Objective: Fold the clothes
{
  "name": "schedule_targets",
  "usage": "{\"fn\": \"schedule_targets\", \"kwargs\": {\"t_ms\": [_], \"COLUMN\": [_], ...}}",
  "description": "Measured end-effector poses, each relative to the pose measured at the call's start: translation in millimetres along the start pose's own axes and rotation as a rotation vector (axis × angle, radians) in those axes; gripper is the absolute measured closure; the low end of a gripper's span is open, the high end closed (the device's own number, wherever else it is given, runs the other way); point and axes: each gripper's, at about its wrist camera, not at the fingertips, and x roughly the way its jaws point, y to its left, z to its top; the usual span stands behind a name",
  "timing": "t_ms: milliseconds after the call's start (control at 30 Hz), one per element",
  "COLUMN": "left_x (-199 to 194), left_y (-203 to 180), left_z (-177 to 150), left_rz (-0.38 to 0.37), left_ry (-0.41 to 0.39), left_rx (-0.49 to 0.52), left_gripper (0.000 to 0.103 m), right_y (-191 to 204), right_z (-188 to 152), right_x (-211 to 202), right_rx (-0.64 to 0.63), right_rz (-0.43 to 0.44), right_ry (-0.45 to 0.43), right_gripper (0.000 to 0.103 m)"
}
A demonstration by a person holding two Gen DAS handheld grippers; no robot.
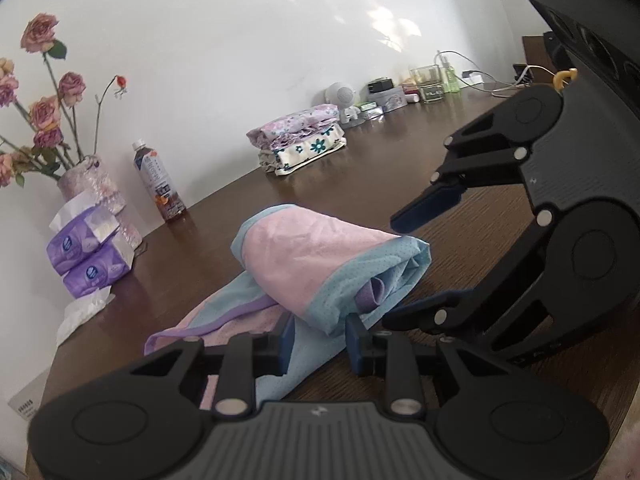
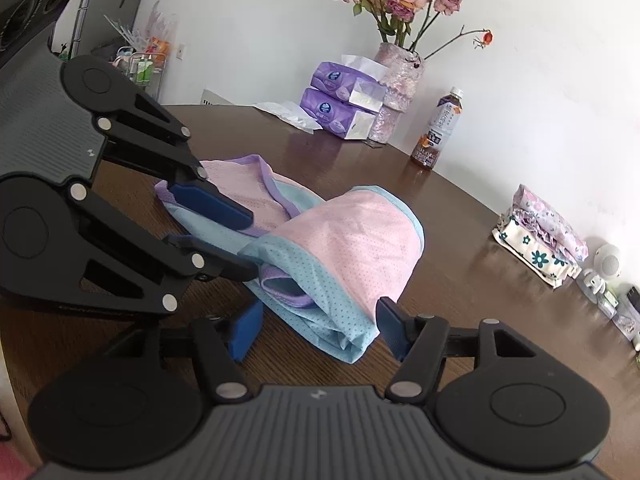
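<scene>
On the far left of the brown counter [image 2: 460,272] stands a vase of dried pink roses [image 1: 86,188], with two purple tissue packs [image 1: 90,254] in front of it. Next comes a bottle of tea [image 1: 160,182]. In the middle lies the pink and blue garment [image 1: 316,268], partly folded over into a soft roll, flat on the counter. The left gripper [image 1: 320,344] sits low at its near edge. Its fingers are partly apart with blue cloth lying between them, but they do not pinch it. Behind, a stack of folded flowery clothes [image 1: 298,142] waits near the wall. On the right, the right gripper [image 2: 316,328] has its fingers wide apart on either side of the garment's folded end, holding nothing.
</scene>
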Motion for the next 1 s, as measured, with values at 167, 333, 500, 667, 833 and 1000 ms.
{"fn": "schedule_targets", "kwargs": {"t_ms": [167, 333, 500, 667, 833, 1000], "left_x": [-2, -8, -7, -8, -5, -1], "left_y": [-4, 4, 13, 3, -6, -14], "left_z": [-1, -3, -3, -3, -2, -1], "left_rz": [0.009, -0.025, -0.053, -0.038, -0.016, 0.001], "left_ry": [-0.025, -0.049, -0.050, -0.046, -0.025, -0.015], "left_rx": [0.066, 0.037, 0.002, 0.102, 0.270, 0.377], "left_gripper": [0.097, 0.102, 0.103, 0.103, 0.102, 0.103], "right_y": [0, 2, 10, 23, 37, 42], "right_z": [-2, -2, 0, 2, 2, 4], "right_x": [0, 3, 2, 0, 1, 8], "right_rx": [-0.040, -0.072, -0.133, -0.275, -0.455, -0.527], "right_rz": [-0.007, -0.005, -0.042, -0.103, -0.151, -0.145], "right_ry": [-0.015, -0.019, -0.058, -0.072, -0.061, -0.026], "right_gripper": [0.038, 0.039, 0.039, 0.044, 0.051, 0.081]}}
